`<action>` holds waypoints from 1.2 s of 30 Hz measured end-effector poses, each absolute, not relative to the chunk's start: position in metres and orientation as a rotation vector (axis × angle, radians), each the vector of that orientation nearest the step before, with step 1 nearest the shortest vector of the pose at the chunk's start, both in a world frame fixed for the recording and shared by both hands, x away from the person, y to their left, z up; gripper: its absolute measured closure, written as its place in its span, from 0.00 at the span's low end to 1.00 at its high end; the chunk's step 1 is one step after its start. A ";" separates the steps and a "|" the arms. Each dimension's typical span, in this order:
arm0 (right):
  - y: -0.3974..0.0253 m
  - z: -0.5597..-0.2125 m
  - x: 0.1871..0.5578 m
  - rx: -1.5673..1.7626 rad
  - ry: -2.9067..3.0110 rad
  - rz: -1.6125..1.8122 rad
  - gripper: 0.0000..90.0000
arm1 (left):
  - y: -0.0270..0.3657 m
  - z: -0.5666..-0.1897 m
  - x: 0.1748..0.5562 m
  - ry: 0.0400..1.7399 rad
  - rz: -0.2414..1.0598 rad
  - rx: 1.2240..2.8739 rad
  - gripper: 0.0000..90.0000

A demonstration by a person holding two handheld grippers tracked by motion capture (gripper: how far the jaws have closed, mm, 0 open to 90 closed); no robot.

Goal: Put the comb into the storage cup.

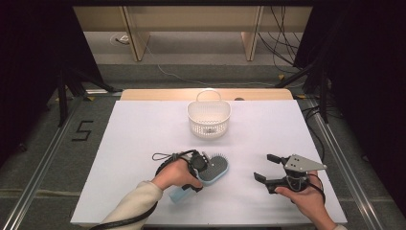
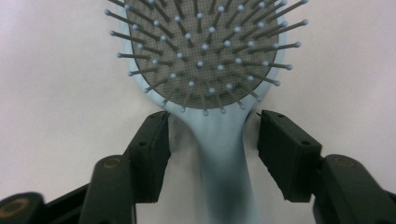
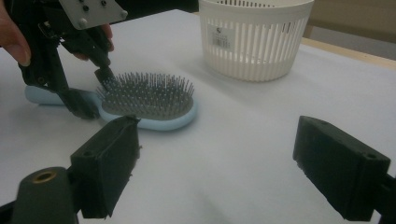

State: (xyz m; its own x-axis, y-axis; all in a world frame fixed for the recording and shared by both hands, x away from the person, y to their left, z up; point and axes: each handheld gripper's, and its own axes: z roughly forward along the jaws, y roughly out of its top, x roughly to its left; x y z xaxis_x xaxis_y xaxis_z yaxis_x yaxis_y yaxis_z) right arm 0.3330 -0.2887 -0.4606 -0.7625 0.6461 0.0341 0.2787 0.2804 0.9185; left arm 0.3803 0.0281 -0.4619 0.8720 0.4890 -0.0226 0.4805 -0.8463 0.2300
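Blue hairbrush is straddled, ungripped, at its neck by the parted left gripper; the right gripper is held wide open, empty, near the table's front edge.

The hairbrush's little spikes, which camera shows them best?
The left gripper view: the hairbrush bristles are close and sharp there, each with a round tip. The right gripper view shows the hairbrush from the side, farther off. The high view shows it small, partly under the left gripper.

A white sheet covers the counter, whose wooden edge shows along the far side. Grey carpeted floor surrounds the counter, with a "5" marked to its left. Beyond it stand pale wooden panels and loose cables; black curtains hang either side.
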 end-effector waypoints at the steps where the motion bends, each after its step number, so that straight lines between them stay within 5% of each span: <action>1: -0.289 -0.461 0.333 0.840 2.211 1.476 0.17 | 0.028 -0.461 0.381 0.740 0.055 2.823 0.50; 25: -0.289 -0.461 0.333 0.842 2.211 1.470 0.17 | 0.009 -0.458 0.379 0.807 0.032 2.927 0.75; 36: -0.289 -0.461 0.333 0.841 2.215 1.465 0.17 | 0.012 -0.458 0.377 0.846 0.034 2.889 0.77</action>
State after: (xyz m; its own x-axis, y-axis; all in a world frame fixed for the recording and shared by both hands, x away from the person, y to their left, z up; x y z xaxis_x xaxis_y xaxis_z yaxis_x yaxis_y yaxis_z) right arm 0.3327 -0.2887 -0.4609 -0.7606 0.6485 0.0307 0.2817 0.2871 0.9155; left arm 0.3771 0.0122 -0.4578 0.8424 0.5386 -0.0153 0.5357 -0.8341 0.1320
